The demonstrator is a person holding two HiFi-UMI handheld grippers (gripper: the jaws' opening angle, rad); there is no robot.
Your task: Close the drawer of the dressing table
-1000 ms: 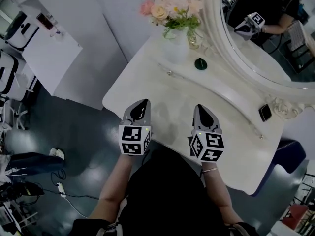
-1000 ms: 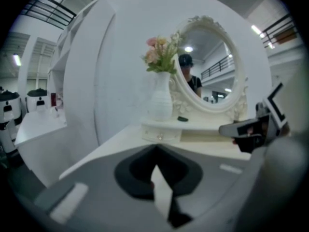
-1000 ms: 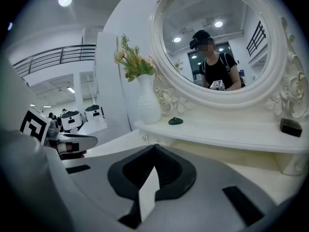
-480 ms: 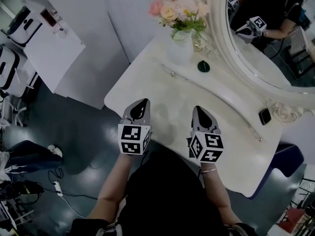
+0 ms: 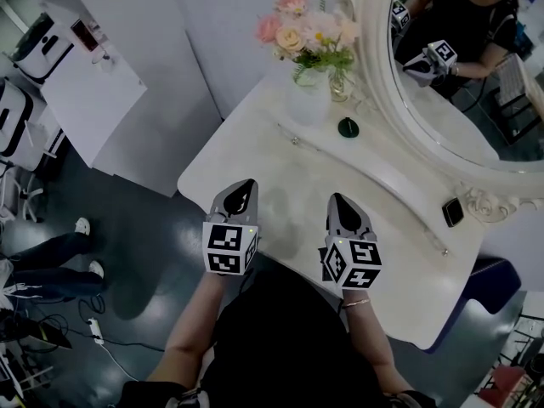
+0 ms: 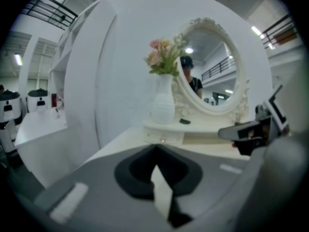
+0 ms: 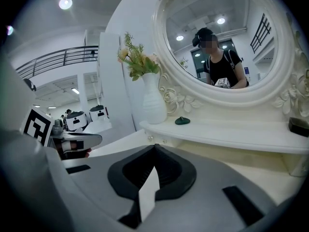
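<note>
Both grippers hang side by side over the near edge of the white counter, level with each other and a little apart, both pointing toward the mirror.

Left gripper: jaws closed, tips meeting along one seam in its own view, nothing between them.

Right gripper: jaws closed as well, pads together, empty.

Neither gripper touches anything on the counter.

Drawer: a small front with a metal knob, set in the left end of the raised tier that runs under the mirror, just below the vase. It lies well ahead of both grippers, nearer the left one's line. From the left gripper view its front looks level with the tier's face. I cannot tell from here whether it is fully shut.

Vase: white, upright on the tier, holding pink and cream flowers.

Small dark green object on the tier, right of the vase.

Small black object on the tier's right end, beside the mirror's carved base.

The mirror shows a person in black holding the two grippers.
</note>
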